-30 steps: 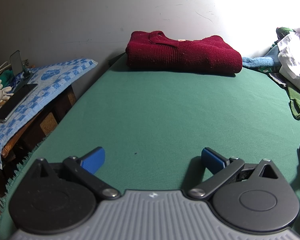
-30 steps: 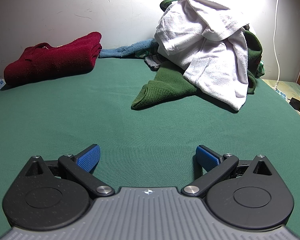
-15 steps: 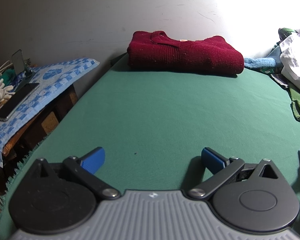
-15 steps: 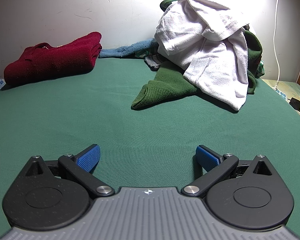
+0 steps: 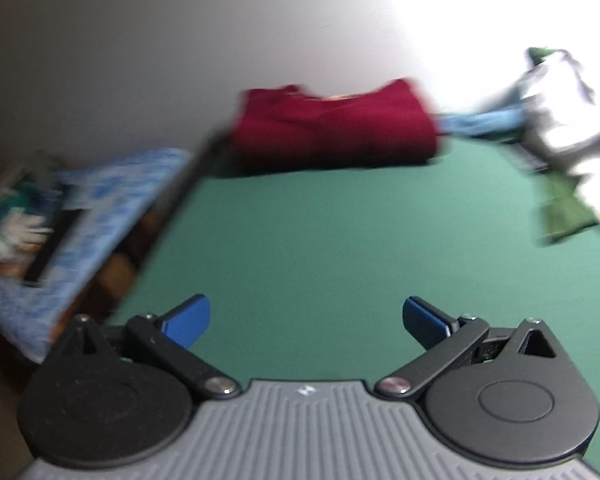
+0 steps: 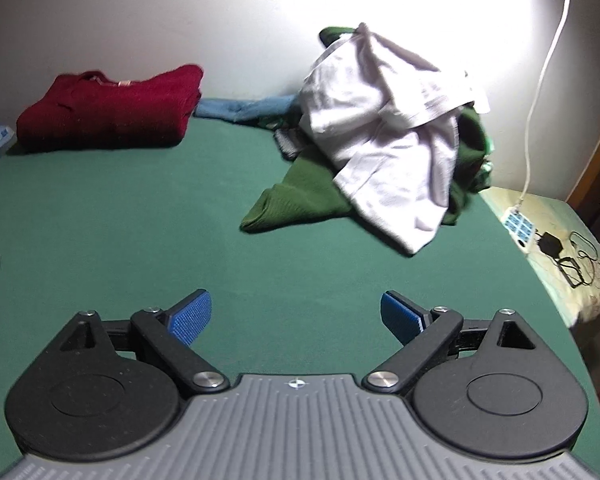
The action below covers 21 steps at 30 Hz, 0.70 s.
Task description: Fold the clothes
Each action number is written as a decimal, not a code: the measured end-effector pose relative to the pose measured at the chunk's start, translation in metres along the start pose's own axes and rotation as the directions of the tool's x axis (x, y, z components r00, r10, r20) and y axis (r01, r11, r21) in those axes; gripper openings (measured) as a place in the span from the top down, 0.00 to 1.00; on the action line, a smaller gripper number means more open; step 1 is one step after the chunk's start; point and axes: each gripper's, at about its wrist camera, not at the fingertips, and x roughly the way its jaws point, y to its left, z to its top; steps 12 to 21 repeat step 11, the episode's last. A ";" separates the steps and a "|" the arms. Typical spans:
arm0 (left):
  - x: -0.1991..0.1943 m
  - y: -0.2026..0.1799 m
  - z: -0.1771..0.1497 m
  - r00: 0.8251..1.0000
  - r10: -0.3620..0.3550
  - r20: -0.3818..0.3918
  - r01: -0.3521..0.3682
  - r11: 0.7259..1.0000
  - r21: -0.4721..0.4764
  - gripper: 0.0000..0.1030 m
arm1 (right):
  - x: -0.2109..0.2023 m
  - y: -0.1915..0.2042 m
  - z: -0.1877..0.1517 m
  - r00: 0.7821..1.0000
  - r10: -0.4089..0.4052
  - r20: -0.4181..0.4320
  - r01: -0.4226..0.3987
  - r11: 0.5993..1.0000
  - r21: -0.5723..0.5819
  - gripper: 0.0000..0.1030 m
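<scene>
A folded dark red sweater (image 5: 334,126) (image 6: 108,110) lies at the back of the green table (image 5: 340,248) against the wall. A heap of loose clothes sits at the back right: a white garment (image 6: 396,120) on top, a green sweater (image 6: 300,196) spilling forward, a light blue piece (image 6: 252,108) behind. In the blurred left wrist view the heap (image 5: 560,120) shows at the right edge. My left gripper (image 5: 306,318) is open above bare cloth. My right gripper (image 6: 296,314) is open too, well short of the heap, holding nothing.
Left of the table a blue patterned cloth (image 5: 100,216) covers a side stand with a phone (image 5: 54,248) and white gloves (image 5: 16,232). On the right, a side table (image 6: 556,248) carries a power strip (image 6: 520,228), an adapter and a white cable (image 6: 548,60).
Both grippers have lifted and pulled back, so the table looks farther below. The left view is now motion-blurred. The right view has swung right, showing the side table. Both stay open.
</scene>
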 end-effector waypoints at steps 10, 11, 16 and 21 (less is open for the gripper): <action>-0.102 -0.043 0.057 0.974 -0.209 0.083 0.210 0.978 -0.001 0.00 | -0.095 -0.071 0.040 0.996 0.035 0.087 -0.045 0.993 0.114 0.08; -0.112 -0.047 0.062 0.969 -0.229 0.091 0.230 0.973 0.000 0.00 | -0.100 -0.077 0.041 0.995 0.047 0.093 -0.058 0.991 0.120 0.08; -0.112 -0.047 0.062 0.969 -0.229 0.091 0.230 0.973 0.000 0.00 | -0.100 -0.077 0.041 0.995 0.047 0.093 -0.058 0.991 0.120 0.08; -0.112 -0.047 0.062 0.969 -0.229 0.091 0.230 0.973 0.000 0.00 | -0.100 -0.077 0.041 0.995 0.047 0.093 -0.058 0.991 0.120 0.08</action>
